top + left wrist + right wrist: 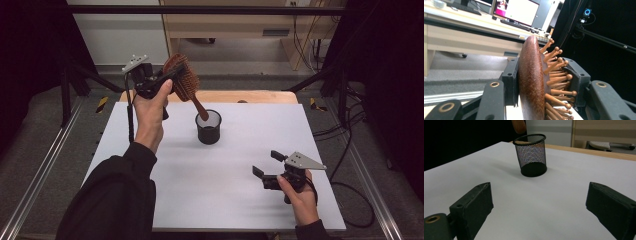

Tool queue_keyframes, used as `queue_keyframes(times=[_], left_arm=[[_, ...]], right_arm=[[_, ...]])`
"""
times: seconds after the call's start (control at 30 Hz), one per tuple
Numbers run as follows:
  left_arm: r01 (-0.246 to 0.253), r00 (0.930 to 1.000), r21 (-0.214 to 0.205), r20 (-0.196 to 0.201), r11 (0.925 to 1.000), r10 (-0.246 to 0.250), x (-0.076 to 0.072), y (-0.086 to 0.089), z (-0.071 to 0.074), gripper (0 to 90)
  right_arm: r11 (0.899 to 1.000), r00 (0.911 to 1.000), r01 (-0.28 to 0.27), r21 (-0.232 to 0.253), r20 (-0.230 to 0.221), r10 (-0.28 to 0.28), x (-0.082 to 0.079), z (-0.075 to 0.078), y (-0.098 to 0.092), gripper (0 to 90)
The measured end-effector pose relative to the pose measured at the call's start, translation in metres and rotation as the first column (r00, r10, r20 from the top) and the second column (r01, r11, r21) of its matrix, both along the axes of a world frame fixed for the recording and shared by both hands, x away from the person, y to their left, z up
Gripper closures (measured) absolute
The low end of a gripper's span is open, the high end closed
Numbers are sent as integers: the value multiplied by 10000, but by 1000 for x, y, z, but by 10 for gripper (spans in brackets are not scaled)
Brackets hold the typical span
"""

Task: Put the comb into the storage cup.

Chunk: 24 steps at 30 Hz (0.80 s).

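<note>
A brown wooden hairbrush [183, 79] with peg bristles is held up at the back left, my left gripper [167, 77] shut on its head. Its handle slants down to the right, and the tip hangs just over the rim of a black mesh cup [208, 127] standing mid-table. In the left gripper view the brush head [531, 82] is pinched edge-on between the two black jaws. My right gripper [265, 164] rests low at the front right, jaws wide apart with nothing between them, facing the mesh cup [531, 155].
A white sheet [225, 185] covers the table, with a wooden edge [260, 96] at the back. Black frame bars and cables stand at both sides. A desk with monitors [519, 11] lies beyond.
</note>
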<state>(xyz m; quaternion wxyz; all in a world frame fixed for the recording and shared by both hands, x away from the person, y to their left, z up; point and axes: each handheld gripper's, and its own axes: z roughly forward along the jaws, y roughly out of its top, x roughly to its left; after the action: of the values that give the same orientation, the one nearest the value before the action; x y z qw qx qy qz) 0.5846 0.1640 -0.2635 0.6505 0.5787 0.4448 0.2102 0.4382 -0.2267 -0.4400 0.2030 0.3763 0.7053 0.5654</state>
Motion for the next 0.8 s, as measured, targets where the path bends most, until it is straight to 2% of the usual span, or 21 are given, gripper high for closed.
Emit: queue_keyframes(times=[0.4, 0.8], left_arm=[[93, 9999, 194, -95, 9998, -91, 16, -10, -20, 520], [299, 9990, 699, -364, 9971, -274, 24, -22, -35, 520]], right_arm=[[9999, 9999, 112, 80, -128, -111, 4, -3, -2, 71], [9999, 9998, 89, 60, -150, -88, 4, -3, -3, 70]])
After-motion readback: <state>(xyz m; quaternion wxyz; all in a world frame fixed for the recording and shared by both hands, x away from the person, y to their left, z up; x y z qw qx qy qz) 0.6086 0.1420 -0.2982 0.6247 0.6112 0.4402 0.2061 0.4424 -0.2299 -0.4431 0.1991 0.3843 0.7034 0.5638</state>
